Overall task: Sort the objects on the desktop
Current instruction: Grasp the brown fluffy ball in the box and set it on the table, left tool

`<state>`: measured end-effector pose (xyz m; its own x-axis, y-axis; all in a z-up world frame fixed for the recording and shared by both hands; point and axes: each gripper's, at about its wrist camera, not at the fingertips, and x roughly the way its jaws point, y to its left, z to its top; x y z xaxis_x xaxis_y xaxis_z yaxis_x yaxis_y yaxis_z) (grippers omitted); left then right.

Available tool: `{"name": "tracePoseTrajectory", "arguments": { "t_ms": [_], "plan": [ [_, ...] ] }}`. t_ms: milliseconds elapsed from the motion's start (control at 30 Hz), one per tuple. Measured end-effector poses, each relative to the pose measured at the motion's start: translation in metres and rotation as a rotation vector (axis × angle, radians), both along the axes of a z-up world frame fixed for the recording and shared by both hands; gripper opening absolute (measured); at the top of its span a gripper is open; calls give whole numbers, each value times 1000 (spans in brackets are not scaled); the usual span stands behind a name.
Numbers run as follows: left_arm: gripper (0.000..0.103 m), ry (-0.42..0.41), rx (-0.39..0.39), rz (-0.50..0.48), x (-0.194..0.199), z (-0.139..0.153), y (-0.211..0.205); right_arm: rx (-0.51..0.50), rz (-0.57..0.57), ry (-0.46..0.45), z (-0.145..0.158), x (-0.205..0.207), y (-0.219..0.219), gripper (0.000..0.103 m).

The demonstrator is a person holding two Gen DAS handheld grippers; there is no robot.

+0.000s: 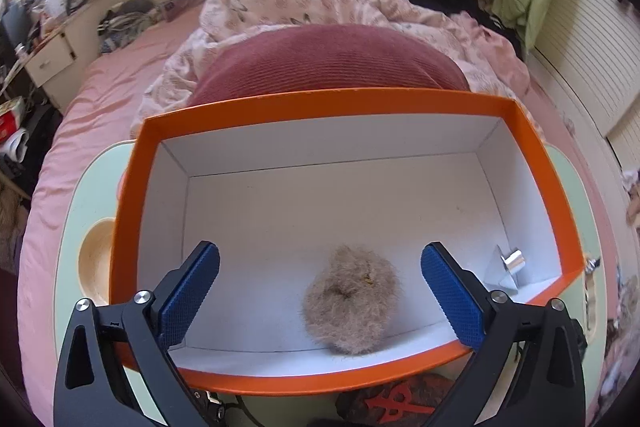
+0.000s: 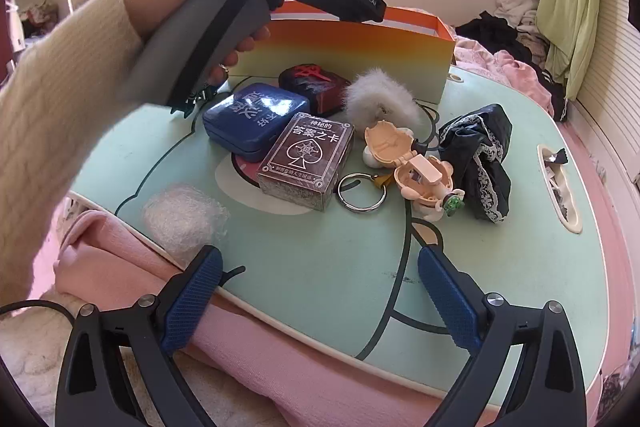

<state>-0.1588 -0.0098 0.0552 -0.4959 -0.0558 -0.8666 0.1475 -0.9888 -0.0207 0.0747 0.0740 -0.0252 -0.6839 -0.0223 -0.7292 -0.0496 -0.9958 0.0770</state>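
My left gripper [image 1: 320, 267] is open and empty, held above the orange box [image 1: 344, 101]. Inside the box lie a fluffy beige scrunchie [image 1: 351, 307] between my fingers and a small silver piece [image 1: 510, 265] at the right wall. My right gripper [image 2: 318, 275] is open and empty over the near edge of the mint tray table [image 2: 320, 259]. On the table in front of the box [image 2: 352, 51] lie a blue tin [image 2: 252, 119], a brown card box [image 2: 308, 159], a dark red item [image 2: 314, 83], a white fluffy scrunchie [image 2: 380, 99], a key ring [image 2: 362, 193], a small doll figure [image 2: 416, 167] and black lace fabric [image 2: 484, 155].
The table stands on a bed with pink bedding [image 2: 240, 339]. A wad of clear bubble wrap [image 2: 180, 219] lies at the table's left edge. A side slot [image 2: 558, 187] holds small items. A red cushion [image 1: 328, 63] lies behind the box. The person's left hand and gripper body [image 2: 224, 11] hang over the box.
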Motion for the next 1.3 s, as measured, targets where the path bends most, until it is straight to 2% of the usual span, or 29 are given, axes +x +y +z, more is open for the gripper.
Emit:
{"name": "tracePoseTrajectory", "arguments": {
  "t_ms": [67,133,167,300,400,533,800,900,1000,1067,1133,1233,1300],
  "plan": [
    [85,-77,34,-51,-8,2,2,-2,-1,-1,0,0,0,99],
    [80,-126,64,-82,-14,3,3,-1,-1,-2,0,-1,1,100],
    [74,-166,71,-94,-19,2,3,-1,-1,-2,0,-1,1,100],
    [57,-309,69,-92,-32,-14,0,-2,-1,0,0,-1,1,100],
    [47,-296,-21,-119,-35,-13,8,-2,-1,0,0,-1,1,100],
    [25,-323,-22,-157,-34,-9,14,-1,0,0,0,-1,2,101],
    [22,-306,9,-173,-25,-4,7,-1,0,1,0,-1,2,101],
    [21,-239,-13,-173,-22,7,2,-1,0,1,0,-1,2,101],
    [21,-118,23,-197,-4,36,-1,-1,-1,1,0,-1,2,101],
    [21,-18,-32,-240,24,59,6,-1,-1,1,0,0,2,101],
    [22,41,-83,-267,50,70,9,-1,-2,2,1,0,2,101],
    [23,134,-140,-272,94,76,11,0,-3,3,1,0,2,102],
    [24,179,-148,-268,108,75,9,1,-3,2,1,0,2,102]
  ]
}}
